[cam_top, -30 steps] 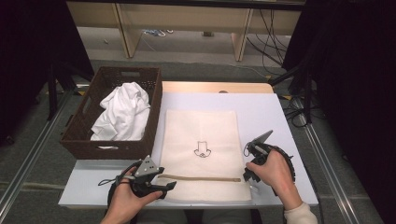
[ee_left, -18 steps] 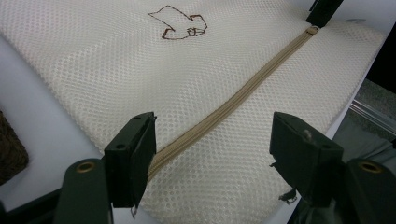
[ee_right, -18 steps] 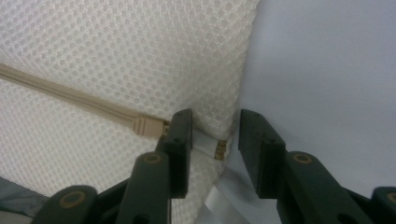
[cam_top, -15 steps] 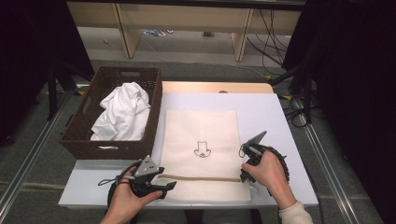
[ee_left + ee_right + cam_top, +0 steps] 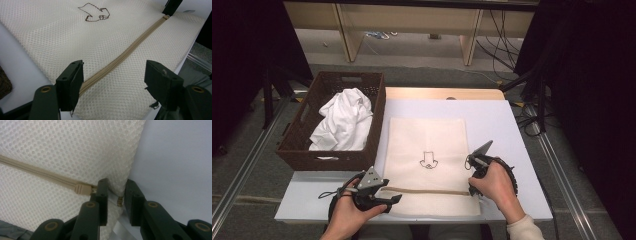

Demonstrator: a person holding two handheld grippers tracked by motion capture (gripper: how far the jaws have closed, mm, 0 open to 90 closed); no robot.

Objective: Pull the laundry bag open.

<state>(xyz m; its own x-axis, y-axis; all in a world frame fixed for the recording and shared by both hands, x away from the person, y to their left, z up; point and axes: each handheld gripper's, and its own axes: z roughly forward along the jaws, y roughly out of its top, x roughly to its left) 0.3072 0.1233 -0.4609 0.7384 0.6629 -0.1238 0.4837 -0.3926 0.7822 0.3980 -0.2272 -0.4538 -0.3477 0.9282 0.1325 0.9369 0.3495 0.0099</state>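
Cream mesh zip bag (image 5: 428, 165) worked at its tan zipper (image 5: 427, 190)
At 3 o'clock, the bag's edge is nipped, seemingly, by the right gripper (image 5: 117, 192), whose jaws have just been closing; the left gripper (image 5: 113, 75) is held released at 9.

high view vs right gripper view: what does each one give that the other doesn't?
High view alone: the dark woven basket holding crumpled white cloth, the small outline drawing on the bag, and the left tongs at the bag's left edge.

Right gripper view alone: the beige zipper slider beside the right tongs, whose jaws have just been closing around the bag's edge fold, with a small metal bit between them.

Both: the cream mesh laundry bag with its tan zipper on the pale table.
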